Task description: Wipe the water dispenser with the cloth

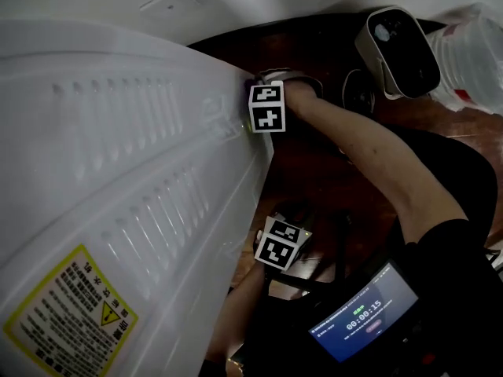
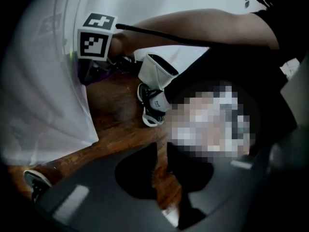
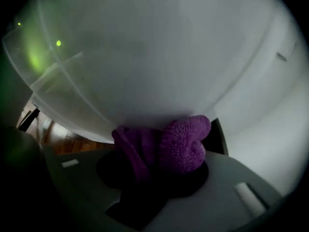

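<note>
Nearest the head camera, at the bottom of its view, a small screen [image 1: 363, 311] glows blue with a running timer. Just beyond it the left claw [image 2: 161, 148] hangs low beside the water dispenser [image 1: 118, 155]. It points downward, its jaws are only narrowly apart, and nothing is between them; through the slit shows the wooden floor [image 2: 116, 117]. The dispenser fills the left of the head view, a big white body with rows of moulded vent slots and a yellow warning label [image 1: 71, 314] near its closest corner. Farther along the dispenser's edge, at the end of the person's outstretched arm [image 1: 377, 159], is the right claw [image 3: 159, 170]. It is clenched on the purple cloth [image 3: 186, 144], a knitted wad bunched between its jaws. The cloth is pressed flat against the dispenser's smooth white wall, close to where two panels meet at a corner. From the left gripper view the right claw's marker cube [image 2: 96, 36] sits right against that white side, and the person's shoe [image 2: 152, 108], worn with a white sock, stands on the floor nearby. Farthest off in the head view, past the right claw, a white rounded object [image 1: 397, 49] with a dark face rests on the floor, and a clear plastic bag [image 1: 471, 49] lies beside it.
</note>
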The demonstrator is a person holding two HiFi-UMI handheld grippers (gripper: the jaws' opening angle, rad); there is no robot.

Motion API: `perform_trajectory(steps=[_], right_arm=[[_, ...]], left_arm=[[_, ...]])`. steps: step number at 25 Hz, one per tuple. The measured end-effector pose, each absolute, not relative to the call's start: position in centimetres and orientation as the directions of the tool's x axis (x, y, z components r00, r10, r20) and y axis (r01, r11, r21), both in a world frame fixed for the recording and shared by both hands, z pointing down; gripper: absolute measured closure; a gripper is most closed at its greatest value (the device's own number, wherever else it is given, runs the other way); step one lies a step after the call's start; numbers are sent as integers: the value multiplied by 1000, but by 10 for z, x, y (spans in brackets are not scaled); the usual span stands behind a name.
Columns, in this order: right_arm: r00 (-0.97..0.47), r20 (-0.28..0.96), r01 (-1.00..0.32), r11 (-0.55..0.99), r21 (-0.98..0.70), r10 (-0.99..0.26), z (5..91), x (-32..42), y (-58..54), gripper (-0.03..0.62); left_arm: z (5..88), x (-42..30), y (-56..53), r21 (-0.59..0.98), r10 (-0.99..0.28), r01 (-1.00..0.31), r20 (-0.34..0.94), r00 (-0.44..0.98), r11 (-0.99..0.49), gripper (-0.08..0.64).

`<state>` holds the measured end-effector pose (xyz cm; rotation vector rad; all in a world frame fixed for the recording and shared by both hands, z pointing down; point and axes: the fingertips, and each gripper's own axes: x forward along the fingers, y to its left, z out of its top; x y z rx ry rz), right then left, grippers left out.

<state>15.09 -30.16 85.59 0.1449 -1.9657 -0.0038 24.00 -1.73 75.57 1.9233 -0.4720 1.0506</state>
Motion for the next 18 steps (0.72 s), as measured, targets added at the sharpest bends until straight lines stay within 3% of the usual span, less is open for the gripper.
perform_trajectory(steps=[5, 13, 15, 18], right_arm=[[-407, 909, -125, 991, 41, -89, 856, 154, -297, 431], [-351, 901, 218, 958, -187, 256, 900, 141, -107, 431], [-328, 910, 255, 951, -174, 254, 910, 139, -112, 431], [-331, 932, 182, 979, -92, 149, 925, 141, -174, 430]], left_arm=[[754, 244, -9, 530, 105, -649, 812, 574, -546, 471], [751, 243, -5, 548, 102, -655, 801, 590, -520, 471], [749, 244, -1, 560, 111, -648, 794, 598, -516, 471], [752, 245, 7, 569, 140, -637, 792, 594, -520, 471]])
